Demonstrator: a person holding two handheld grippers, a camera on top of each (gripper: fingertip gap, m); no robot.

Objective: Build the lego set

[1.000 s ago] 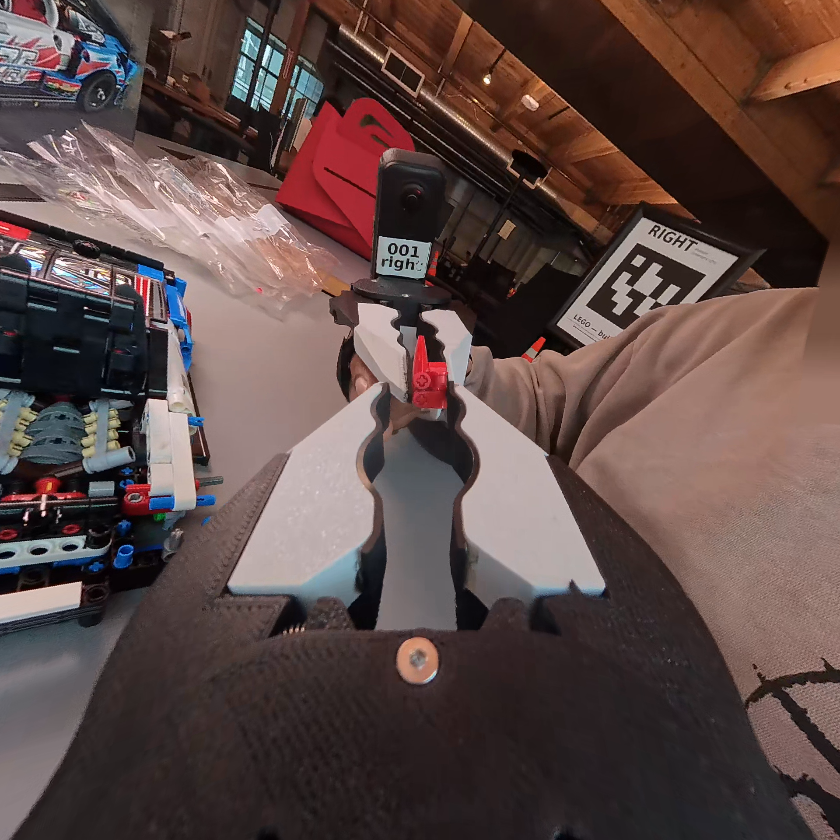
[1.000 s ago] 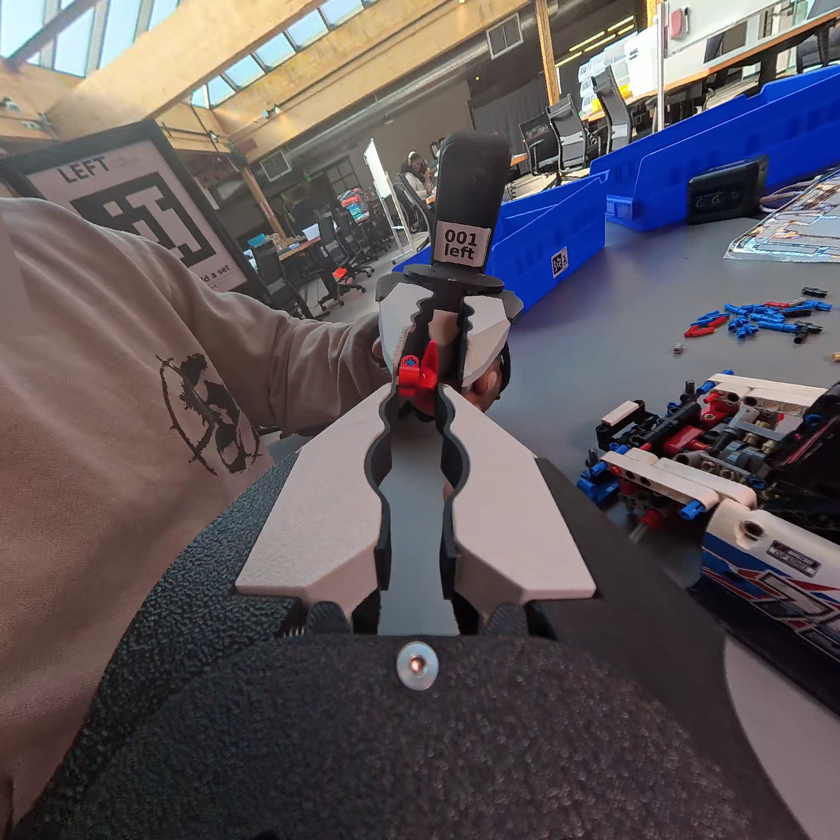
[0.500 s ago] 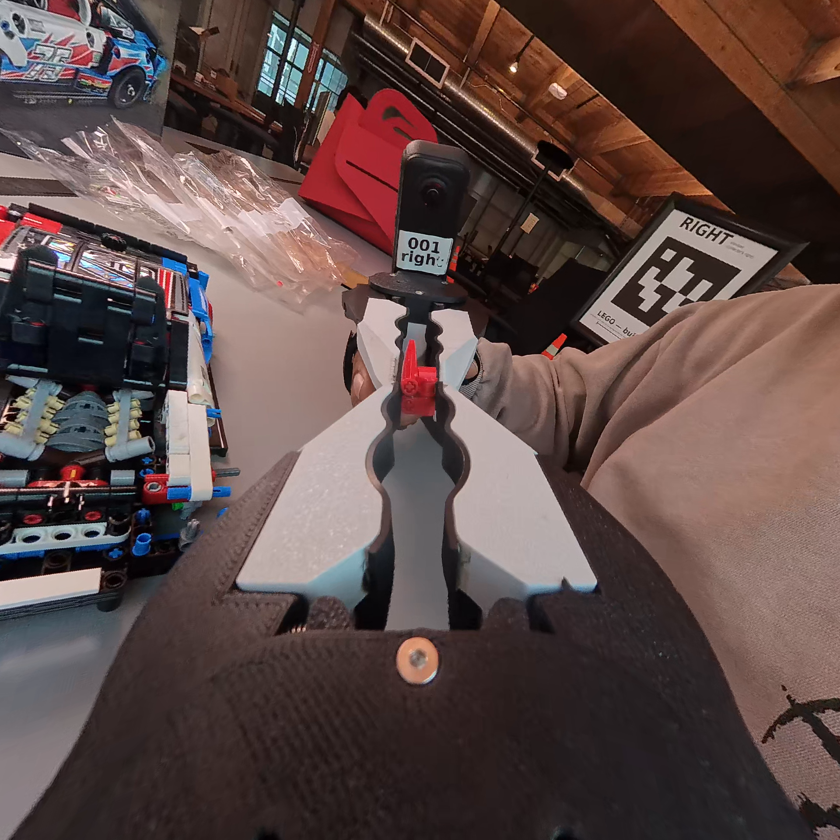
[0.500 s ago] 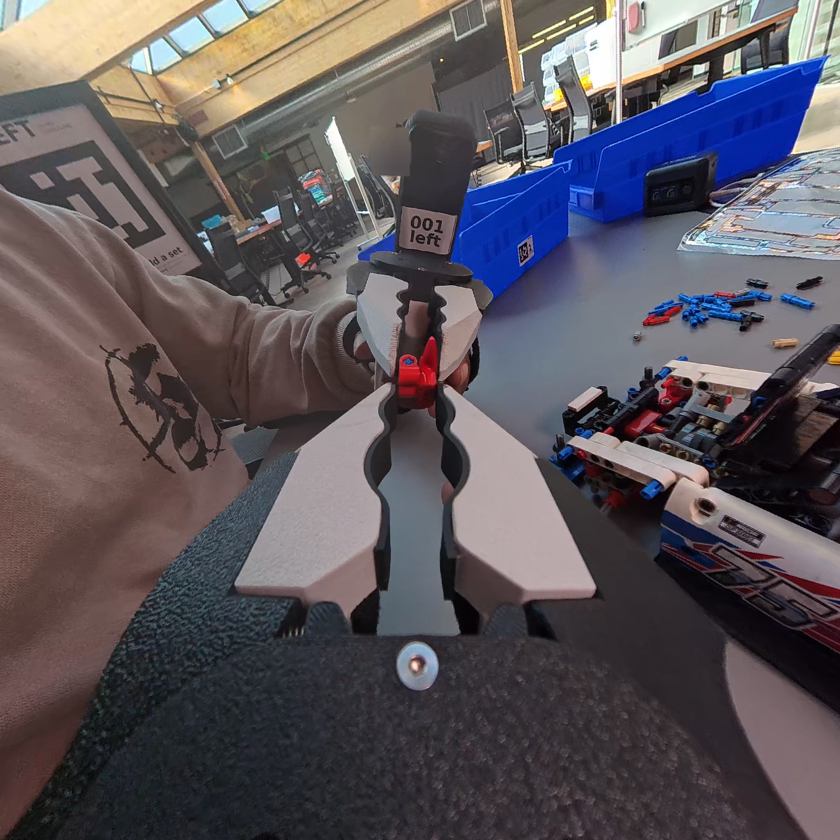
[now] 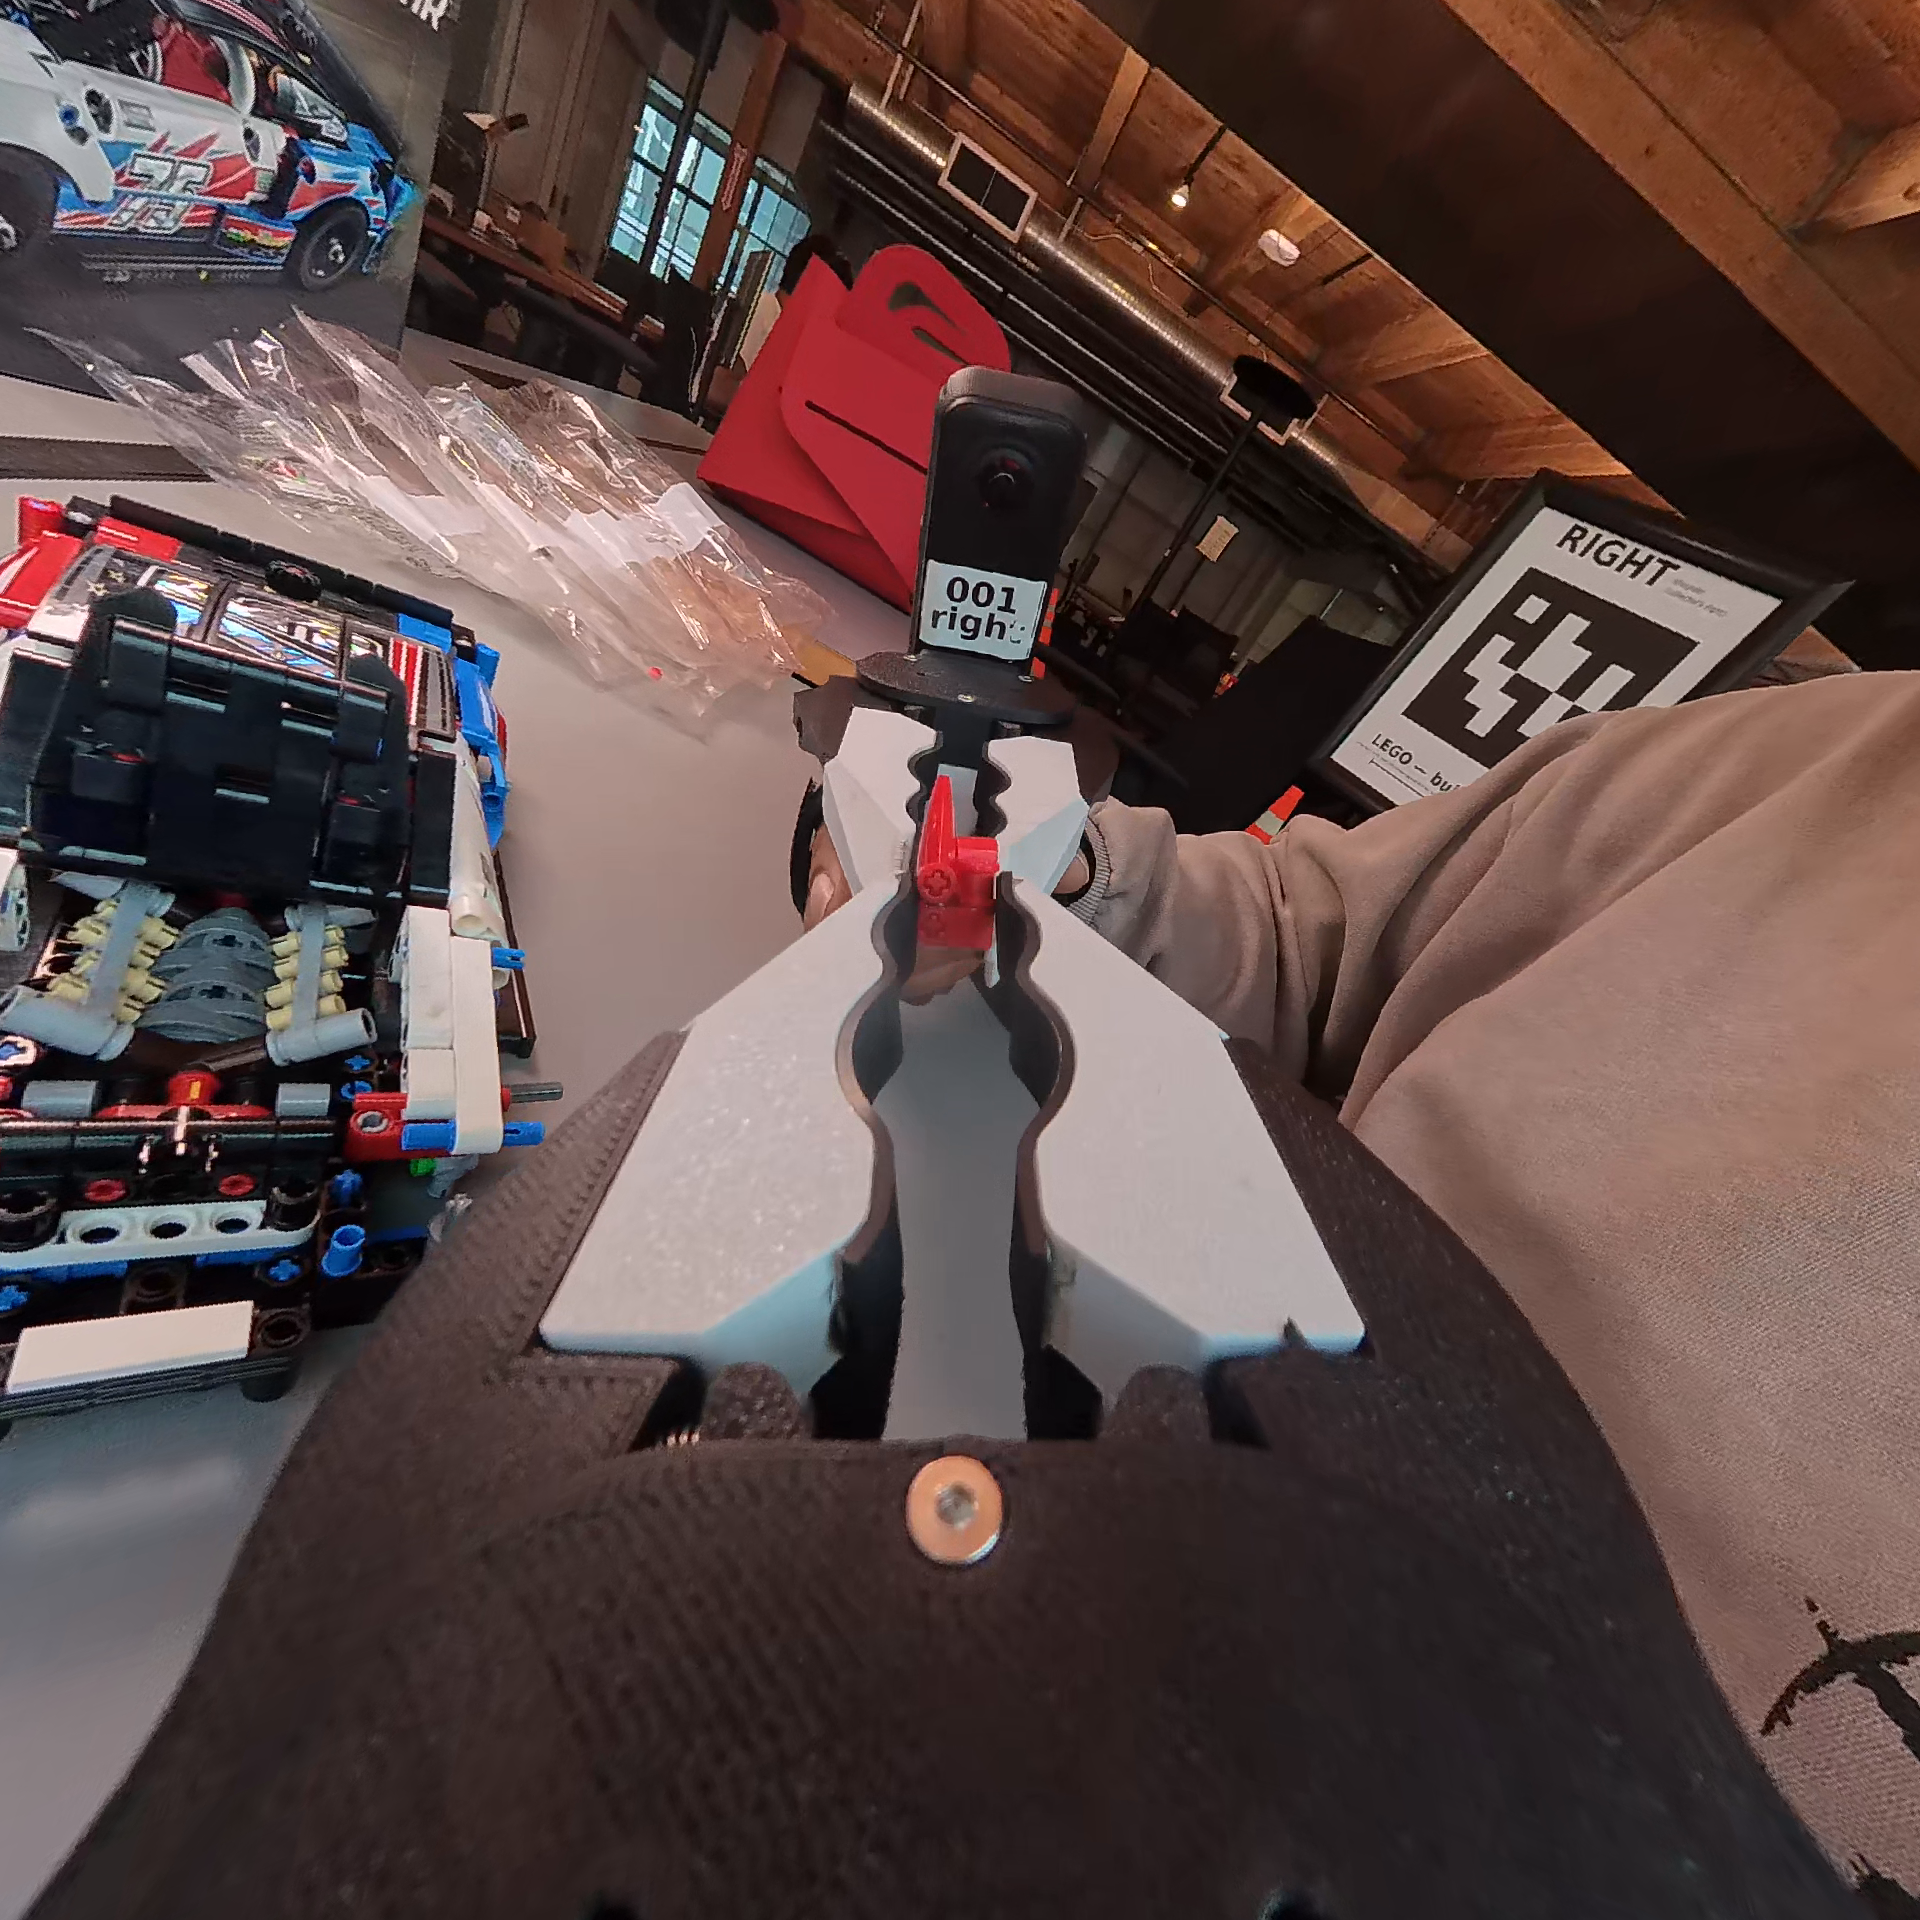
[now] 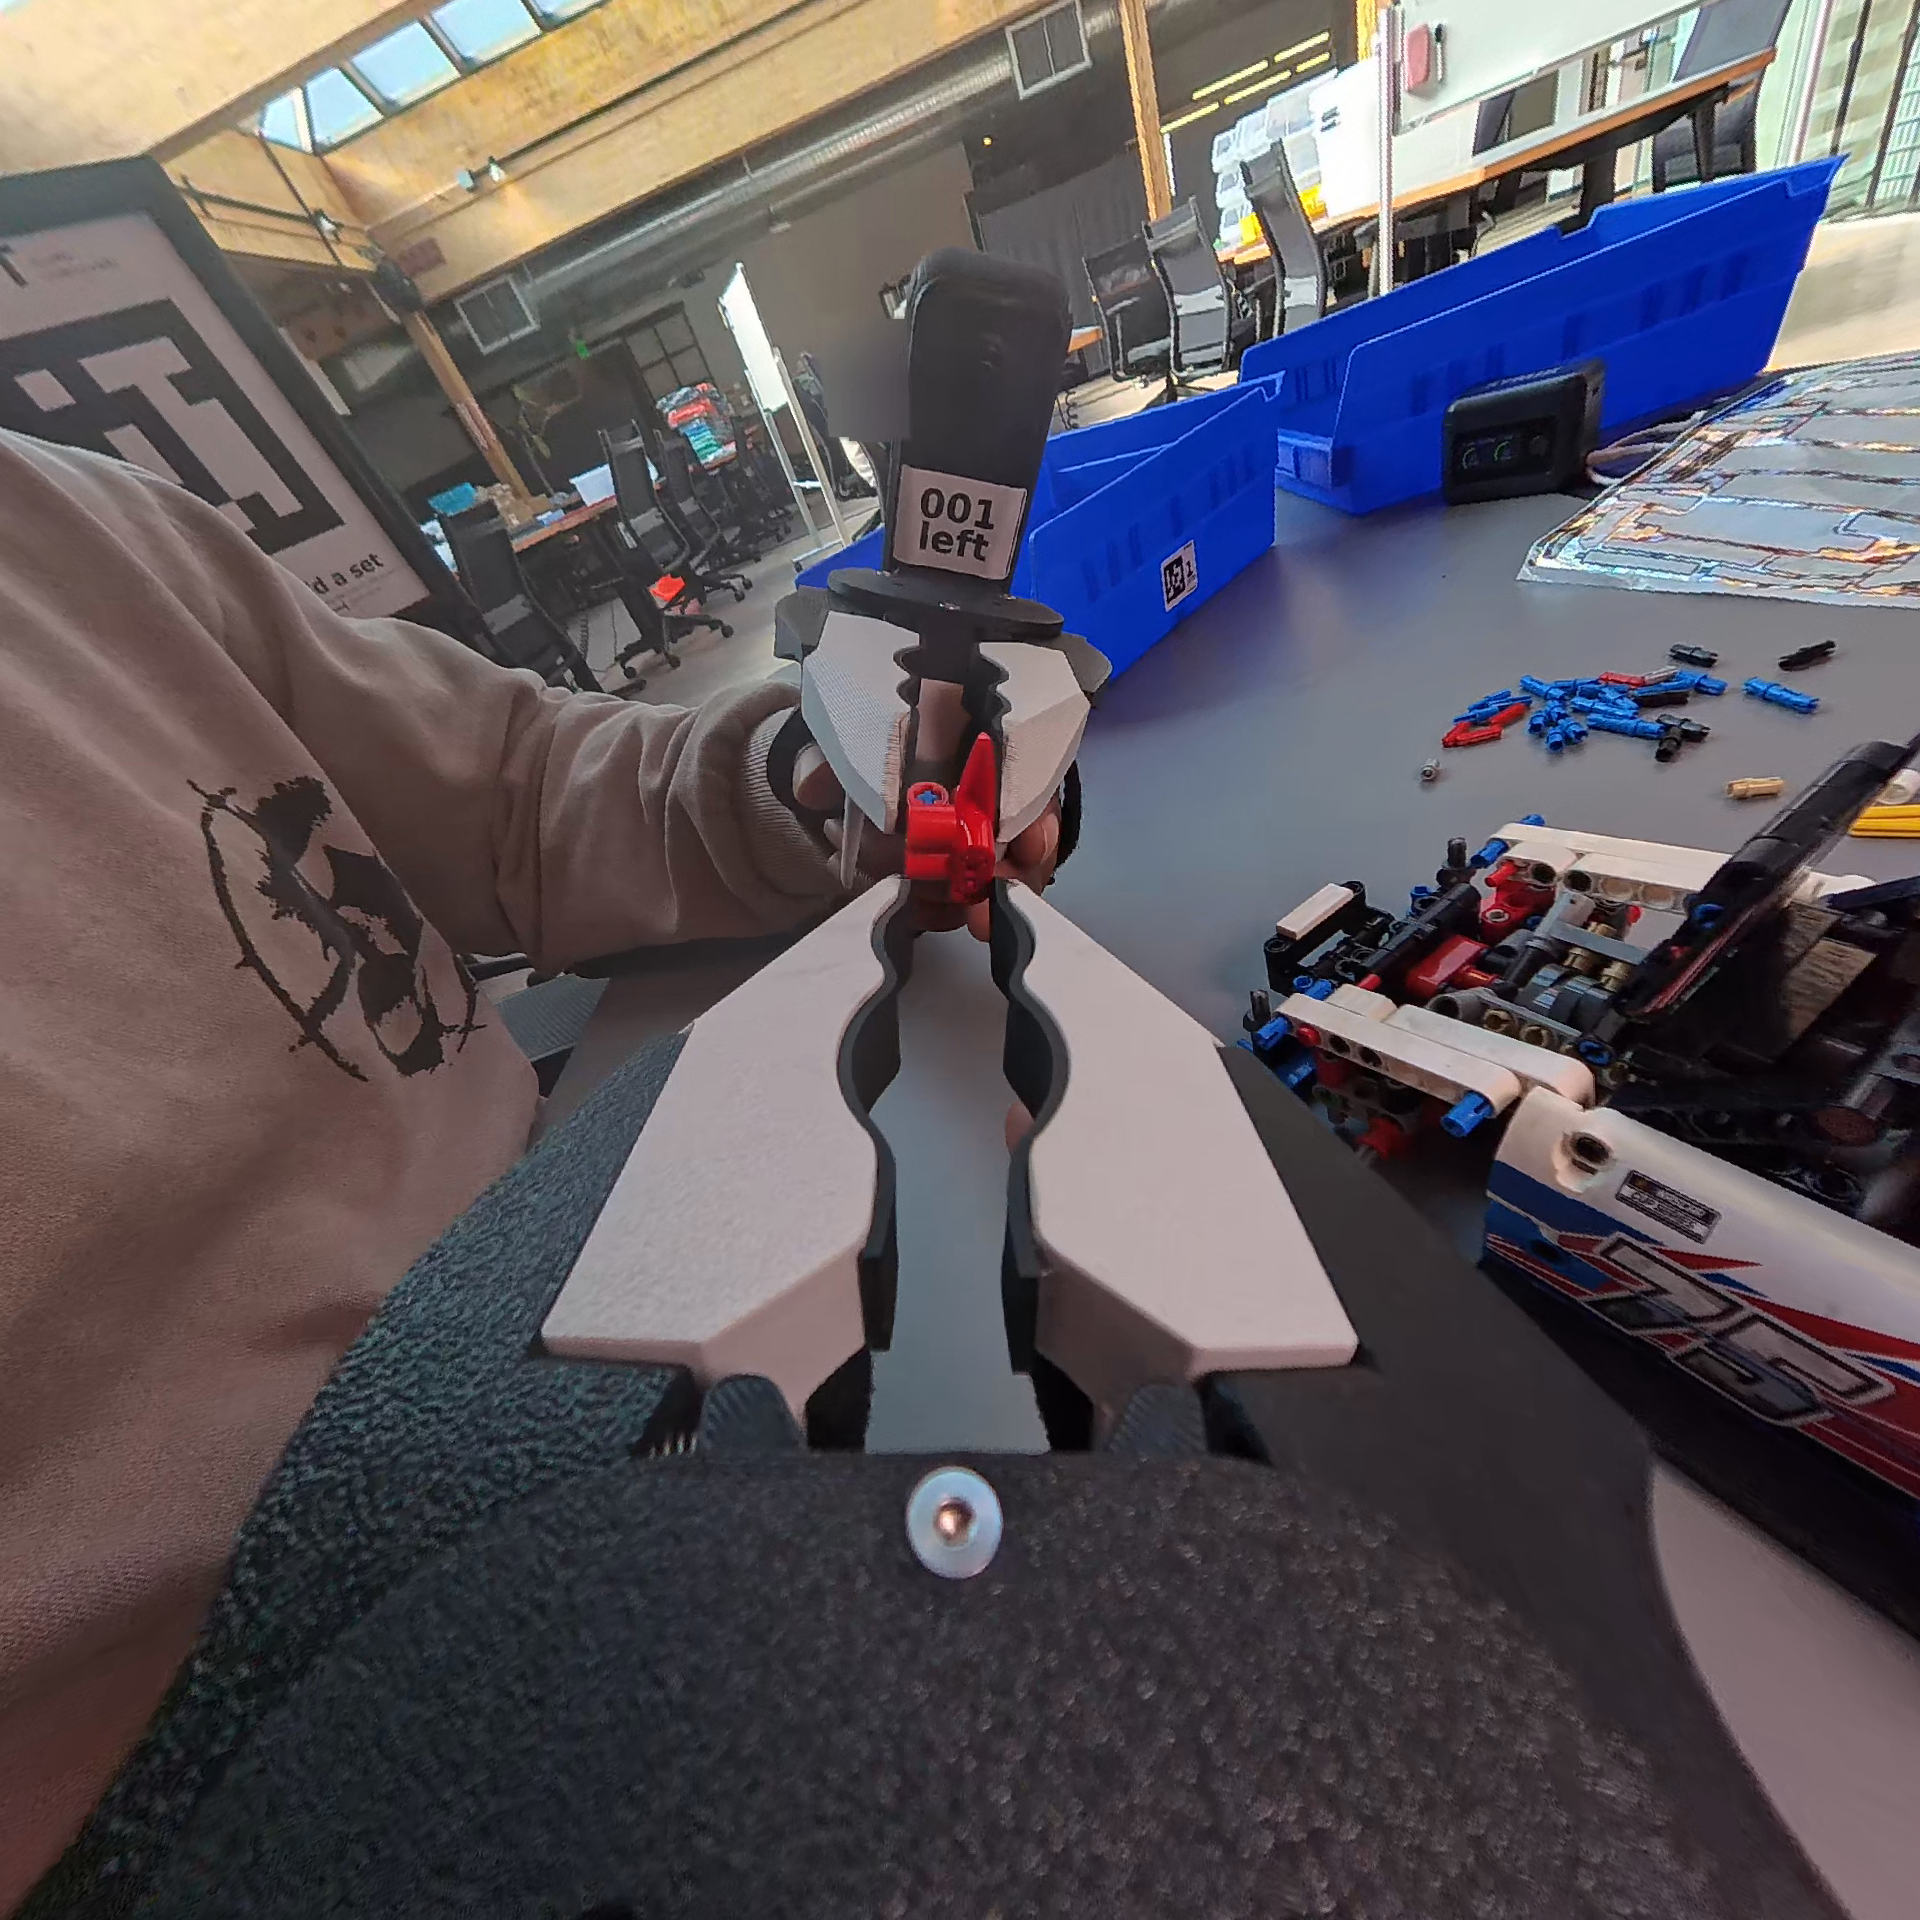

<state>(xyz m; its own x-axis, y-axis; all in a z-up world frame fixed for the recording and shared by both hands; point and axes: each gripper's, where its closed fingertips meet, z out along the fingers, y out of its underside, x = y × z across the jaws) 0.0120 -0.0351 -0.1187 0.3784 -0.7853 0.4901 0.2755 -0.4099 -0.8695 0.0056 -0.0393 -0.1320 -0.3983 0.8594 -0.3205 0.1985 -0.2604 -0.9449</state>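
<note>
1. Your left gripper (image 5: 951, 914) and right gripper (image 6: 945, 894) face each other tip to tip above the worktop (image 5: 644, 831), in front of your beige sweatshirt (image 5: 1558, 1039).
2. A small red Technic piece (image 5: 956, 883) sits right where the two sets of tips meet. It has a thin fin standing up from a blocky base with a cross-shaped hole.
3. In the left wrist view, your left gripper's jaws are narrowed to a slim gap at the tips, with the red piece's base between them.
4. In the right wrist view, your right gripper's tips close in on the lower part of the same red piece (image 6: 948, 831), which carries a blue pin end on its upper left.
5. Both grippers appear to pinch the piece, though I cannot tell how firmly either one grips it.
6. The partly built race car model (image 5: 239, 935) rests on the worktop to the left in the left wrist view, with its engine block and black roof section exposed.
7. Empty clear plastic bags (image 5: 468, 499) lie beyond the model, and the set's box picture (image 5: 197, 156) stands behind them.
8. In the right wrist view, the model (image 6: 1610, 1039) sits to the right, with loose blue and red pins (image 6: 1600, 701) scattered farther back, a sticker sheet (image 6: 1745, 499) beyond those, and blue bins (image 6: 1507, 343) along the edge.
</note>
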